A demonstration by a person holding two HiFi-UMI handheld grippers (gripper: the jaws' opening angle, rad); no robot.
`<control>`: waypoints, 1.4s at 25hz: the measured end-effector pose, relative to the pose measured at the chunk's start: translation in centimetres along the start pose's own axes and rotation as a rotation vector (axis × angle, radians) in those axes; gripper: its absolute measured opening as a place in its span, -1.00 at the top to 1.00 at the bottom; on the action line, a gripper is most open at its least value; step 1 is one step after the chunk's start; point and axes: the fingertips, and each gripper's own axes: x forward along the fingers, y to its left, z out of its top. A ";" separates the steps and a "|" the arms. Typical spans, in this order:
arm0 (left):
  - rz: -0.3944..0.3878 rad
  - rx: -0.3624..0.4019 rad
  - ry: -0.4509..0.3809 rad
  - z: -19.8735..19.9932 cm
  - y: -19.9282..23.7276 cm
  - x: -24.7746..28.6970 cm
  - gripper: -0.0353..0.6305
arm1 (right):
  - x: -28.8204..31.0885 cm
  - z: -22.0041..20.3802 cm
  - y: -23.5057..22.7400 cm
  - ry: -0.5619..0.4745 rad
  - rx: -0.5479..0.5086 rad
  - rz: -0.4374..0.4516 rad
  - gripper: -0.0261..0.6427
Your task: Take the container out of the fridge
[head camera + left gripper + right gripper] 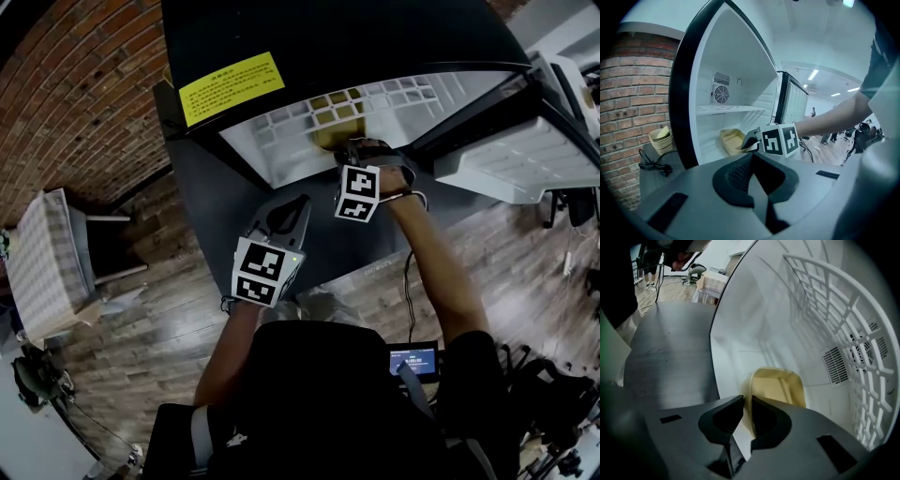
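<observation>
Since the container [776, 385] sits low in the fridge [740, 310], centre frame, I clamp my right hand-held gripper [746, 401] narrowly on its near rim for pulling; my left hand-held gripper [749, 159], closed and empty, hangs clear.

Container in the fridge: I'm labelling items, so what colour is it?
The container is pale yellow, clearest in the right gripper view.

Head view: looking steeply down from above the person onto the open fridge [281, 150].
Left gripper view: riding outside the fridge, facing nearly level into it and taking in the right gripper [750, 142].
Right gripper view: sitting close inside, facing the tan container [776, 385], which all three views are sharing.
</observation>
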 end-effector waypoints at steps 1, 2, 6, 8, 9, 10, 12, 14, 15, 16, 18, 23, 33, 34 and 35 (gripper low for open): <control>-0.006 0.004 -0.001 0.1 0.0 -0.3 0.85 | -0.3 0.2 0.0 0.003 0.005 -0.005 0.70; -0.012 0.007 -0.004 0.1 -0.1 -0.6 0.85 | -0.7 0.4 0.1 0.006 0.011 -0.008 0.71; -0.032 0.015 -0.016 0.1 -0.4 -2.4 0.85 | -2.3 1.2 1.1 0.019 0.041 0.003 0.75; -0.045 0.025 -0.023 0.2 -0.5 -3.2 0.85 | -3.3 1.4 1.6 0.030 0.057 0.003 0.75; -0.050 0.028 -0.025 0.2 -0.6 -3.6 0.85 | -3.8 1.5 1.8 0.034 0.064 0.000 0.76; -0.054 0.031 -0.027 0.2 -0.7 -4.0 0.85 | -4.3 1.6 2.0 0.038 0.071 -0.004 0.77; -0.064 0.036 -0.032 0.1 -1.0 -4.8 0.85 | -5.4 1.9 2.6 0.045 0.083 -0.014 0.78; -0.076 0.044 -0.035 -0.1 -1.6 -5.7 0.85 | -6.5 2.1 3.3 0.053 0.085 -0.026 0.78; -0.081 0.050 -0.036 -0.1 -1.9 -6.1 0.85 | -6.9 2.2 3.7 0.058 0.083 -0.031 0.78; -0.086 0.056 -0.037 -0.2 -2.2 -6.6 0.85 | -7.4 2.3 4.1 0.062 0.084 -0.034 0.78; -0.093 0.065 -0.038 -0.4 -2.8 -7.5 0.85 | -8.3 2.7 4.9 0.066 0.093 -0.036 0.78; -0.094 0.087 -0.050 -0.8 -3.6 -10.0 0.85 | -10.5 3.6 7.1 0.074 0.120 -0.038 0.79; -0.075 0.113 -0.075 -1.5 -4.9 -15.0 0.85 | -14.5 6.6 11.5 0.060 0.125 -0.039 0.79; -0.076 0.117 -0.077 -1.6 -5.1 -15.4 0.85 | -14.9 6.9 11.8 0.058 0.127 -0.045 0.79; -0.078 0.120 -0.080 -1.7 -5.4 -15.8 0.85 | -15.4 7.1 12.1 0.055 0.128 -0.051 0.79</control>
